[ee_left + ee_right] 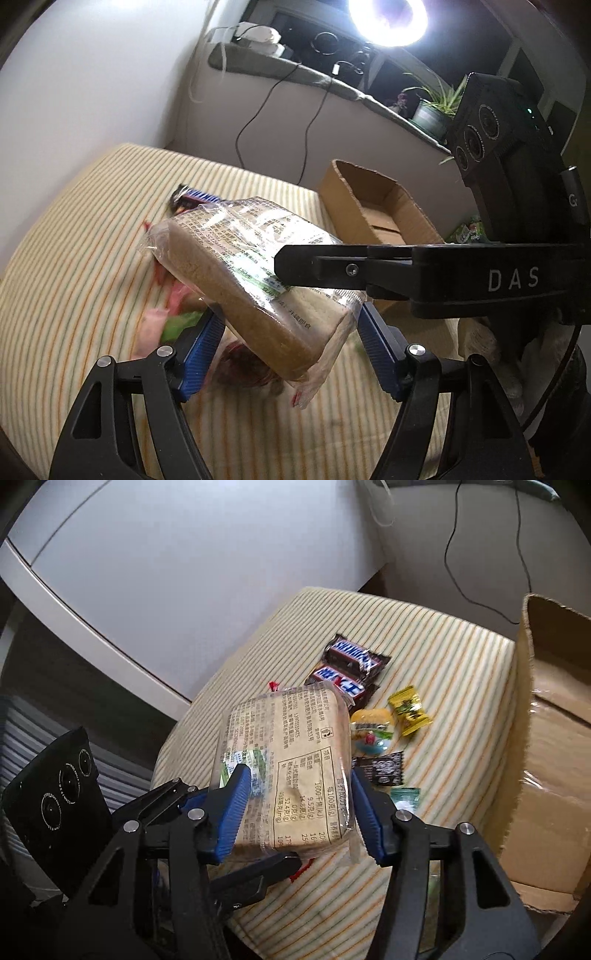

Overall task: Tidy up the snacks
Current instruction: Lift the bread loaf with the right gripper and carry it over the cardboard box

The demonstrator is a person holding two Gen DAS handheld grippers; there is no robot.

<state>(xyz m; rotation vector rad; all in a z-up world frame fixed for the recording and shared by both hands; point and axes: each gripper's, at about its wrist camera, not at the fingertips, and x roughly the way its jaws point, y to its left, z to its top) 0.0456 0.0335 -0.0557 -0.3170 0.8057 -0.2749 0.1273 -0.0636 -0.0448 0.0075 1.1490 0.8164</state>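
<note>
Two grippers pinch one packet of sliced bread (258,273), which hangs in the air above a striped cushion (74,258). In the left wrist view, the left gripper (288,332) clamps the packet from below centre, blue pads pressed on its two sides. The right gripper (314,267) reaches in from the right edge and lies across the packet's top. Behind it at upper right stands an open cardboard box (369,206), its near rim just beside the packet. The cushion's bare stripes fill the left half of the frame, with open room there. Blurred snack wrappers lie under the packet.

In the right wrist view, the right gripper (299,812) holds the packet (291,757) at centre, pads tight on its clear wrap. The bread is tan, in a transparent bag printed with a nutrition table. The left gripper's black finger shows beneath it at lower centre. Right of the packet lie two chocolate bars (351,664), a yellow candy (410,710), a round jelly cup (371,731) and a black sachet (380,770). The box wall (524,720) rises along the right edge, and the cushion's rounded edge (192,723) drops off at left.
</note>
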